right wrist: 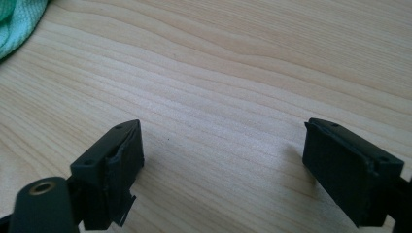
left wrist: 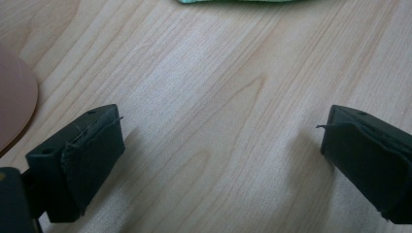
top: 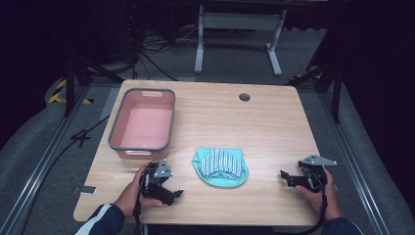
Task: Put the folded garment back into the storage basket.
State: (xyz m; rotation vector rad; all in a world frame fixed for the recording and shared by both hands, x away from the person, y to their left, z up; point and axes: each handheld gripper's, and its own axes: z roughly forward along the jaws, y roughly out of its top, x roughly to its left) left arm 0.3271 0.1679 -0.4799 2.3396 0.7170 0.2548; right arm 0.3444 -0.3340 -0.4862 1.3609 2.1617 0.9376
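Fabric is the material to be handled: a small folded garment (top: 219, 167) of mint-green knit with a blue-and-white striped panel on top lies in the lower centre of the high view, flat on the wooden surface (top: 274, 127). It rests between the two grippers and touches neither. A pink bin with a grey rim (top: 115, 128) stands empty at the upper left of the surface, well apart from the garment.

The left gripper (top: 166, 192) sits at the lower left of the high view, held low over the surface, near the garment's left edge. In the left gripper view its jaws stand wide apart over bare wood, with a strip of green cloth at the top edge of the frame. The right gripper (top: 288, 178) sits at the lower right, farther from the garment. In the right gripper view its jaws are likewise wide apart and empty, with a corner of the green knit at the upper left.

Handling judgement: the garment appears light, soft and limp, and not fragile. It will likely sag and unfold if lifted by one point. The rounded green hem along the lower edge and the two upper corners offer the best purchase. A pinch through all layers at an edge should hold, since knit cloth is not slippery.
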